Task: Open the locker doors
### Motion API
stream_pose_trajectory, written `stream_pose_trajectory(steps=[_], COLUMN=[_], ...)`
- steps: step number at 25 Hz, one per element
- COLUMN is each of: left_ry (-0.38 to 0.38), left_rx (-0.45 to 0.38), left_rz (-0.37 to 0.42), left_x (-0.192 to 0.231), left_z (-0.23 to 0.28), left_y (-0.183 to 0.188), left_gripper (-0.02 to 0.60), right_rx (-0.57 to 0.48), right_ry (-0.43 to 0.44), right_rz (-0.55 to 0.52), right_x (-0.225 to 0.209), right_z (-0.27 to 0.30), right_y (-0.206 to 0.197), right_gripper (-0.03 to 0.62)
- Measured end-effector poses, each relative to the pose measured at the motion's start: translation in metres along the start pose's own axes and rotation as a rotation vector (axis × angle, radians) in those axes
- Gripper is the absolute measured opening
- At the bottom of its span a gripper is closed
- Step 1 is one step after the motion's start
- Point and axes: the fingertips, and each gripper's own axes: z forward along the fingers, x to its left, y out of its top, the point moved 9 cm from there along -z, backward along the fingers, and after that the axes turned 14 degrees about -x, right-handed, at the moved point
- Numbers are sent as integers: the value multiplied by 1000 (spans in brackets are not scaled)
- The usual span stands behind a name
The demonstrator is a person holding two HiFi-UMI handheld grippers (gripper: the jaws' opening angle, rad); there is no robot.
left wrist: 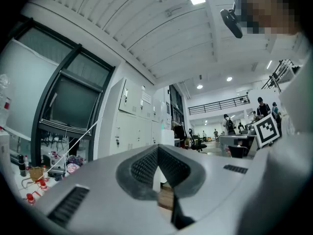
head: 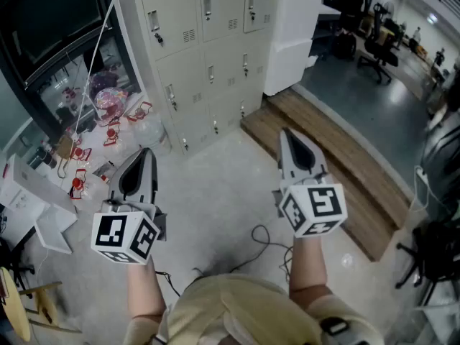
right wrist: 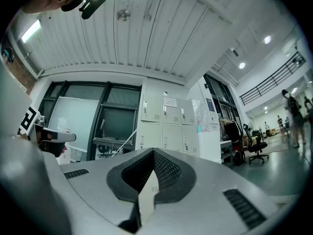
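Note:
A bank of pale grey lockers [head: 208, 42] stands ahead of me, three columns wide, and every door I can see is closed, each with a small latch. The same lockers [left wrist: 134, 126] appear far off in the left gripper view and again as lockers [right wrist: 168, 124] in the right gripper view. My left gripper [head: 146, 153] hangs over the floor well short of them, shut with nothing in it. My right gripper [head: 287, 134] is level with it further right, also shut and holding nothing. Neither gripper touches the lockers.
A low wooden platform [head: 338, 164] runs along the floor to the right of the lockers, with a white cabinet [head: 291, 42] on it. Red-and-white clutter [head: 108, 121] lies on the floor at left under a dark window [head: 50, 20]. A cable [head: 262, 239] trails near my feet. Office chairs [head: 377, 49] stand far right.

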Motion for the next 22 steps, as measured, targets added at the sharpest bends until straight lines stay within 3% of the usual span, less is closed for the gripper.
stream_pose_trajectory(steps=[4,9,17,22], left_ry=[-12,-45,-45,-93], left_rx=[17,-34,-43,-77], left_rz=[31,-20,153,116], left_x=[-9,-17,-9,14], left_z=[6,12,41,75], left_y=[1,2,0,1], left_gripper=[2,2,2,2], right_rx=[-7,-37,-60,-88], right_ry=[1,-25,58,68], right_rz=[7,75,126,108], right_x=[-8,-17,-16,-16], right_z=[0,-1,27,62], right_y=[1,0,-4,1], right_gripper=[3,5,5,5])
